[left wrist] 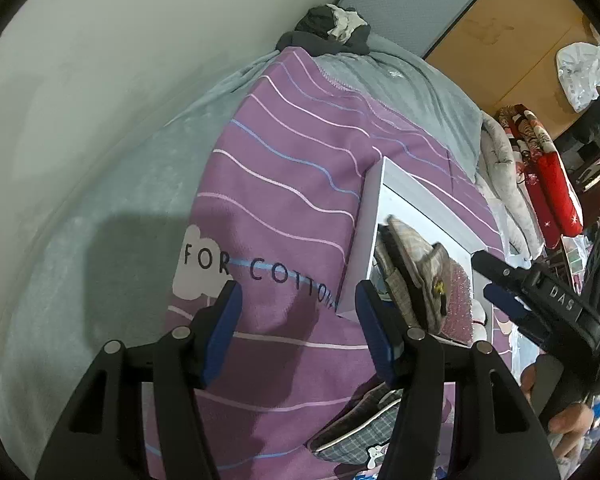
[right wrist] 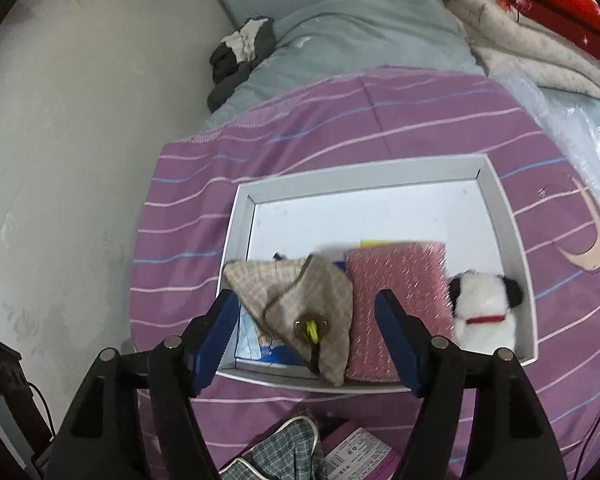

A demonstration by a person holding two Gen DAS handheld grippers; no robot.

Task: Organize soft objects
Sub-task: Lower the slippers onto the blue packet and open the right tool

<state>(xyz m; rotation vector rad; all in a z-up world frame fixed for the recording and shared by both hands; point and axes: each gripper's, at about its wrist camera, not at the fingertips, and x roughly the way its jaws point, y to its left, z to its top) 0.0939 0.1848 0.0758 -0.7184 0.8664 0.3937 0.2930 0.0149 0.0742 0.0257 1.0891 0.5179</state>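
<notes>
The beige checked pouch (right wrist: 296, 300) lies in the near left part of the white box (right wrist: 504, 216), tilted over some blue and white items, with a yellow-green pull at its lower end. Just beside it on the right lies the pink bubble-wrap packet (right wrist: 396, 300), and beside that the small black and white plush dog (right wrist: 485, 312) with a red collar sits against the right wall. Our right claw (right wrist: 306, 336) hangs above the pouch with its jaws apart and nothing between the pads, so we judge the pouch as just set down and this placing step as finished. Our left claw (left wrist: 298, 332) stands open too, gripping nothing, over the purple striped blanket (left wrist: 284, 184) on which the box rests. The next move, as we read it, calls for lifting the right claw clear of the box rim and turning to another soft thing: a grey plaid cloth item (right wrist: 284, 448) lies on the blanket at the near edge, in front of the box. What lies under the pouch is mostly covered, and we cannot name it. The plaid item is cut off by the frame and the claw arms, so its full shape is unclear. A dark and white bundle (right wrist: 242, 50) sits far back on the bed by the wall, too small to identify.
</notes>
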